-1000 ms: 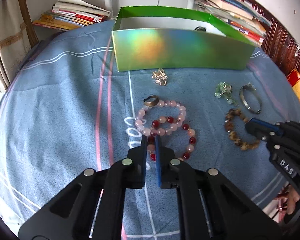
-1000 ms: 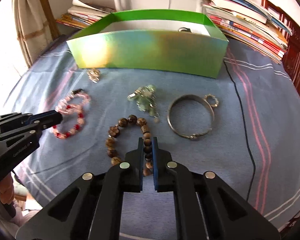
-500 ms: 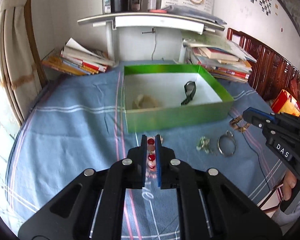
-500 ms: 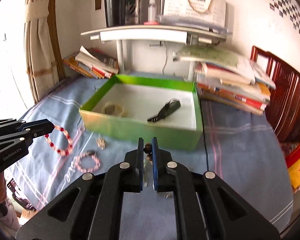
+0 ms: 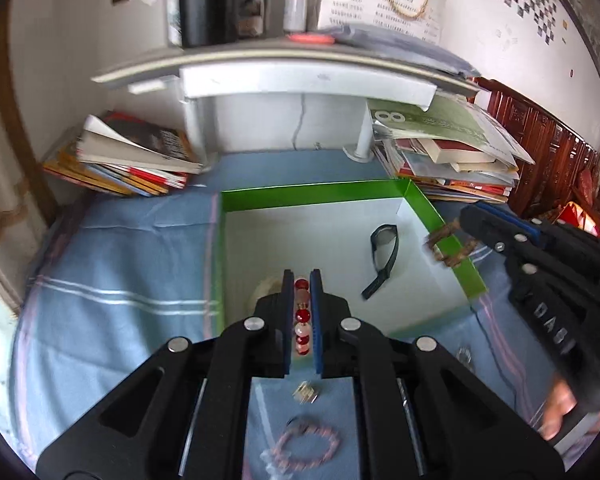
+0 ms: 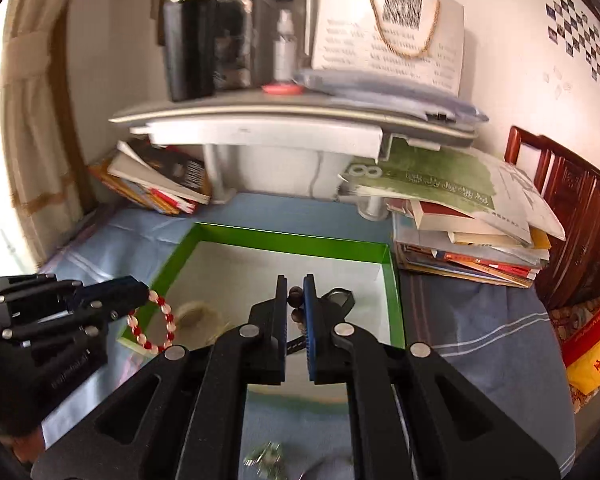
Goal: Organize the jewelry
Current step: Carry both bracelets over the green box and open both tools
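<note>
A table covered with a blue striped cloth is seen against a wall, with stacked books to either side and a grey shelf above. An open green box with a white floor stands on the cloth; a dark strap-like item and a pale coiled piece are already inside. The left hand-held gripper is clamped on a red-and-pink bead bracelet, held above the near-left part of the box. The right hand-held gripper is clamped on a brown bead bracelet, which is seen in the left view hanging over the box's right wall. A pink bracelet, a small gold charm and a silvery cluster remain on the cloth in front of the box. Step judged in hand: carrying both bracelets to the box. The next move is judged to call for each bracelet to be brought clear inside the walls and lowered before the jaws are parted; the brown one appears closest to the rim and could catch on it.
</note>
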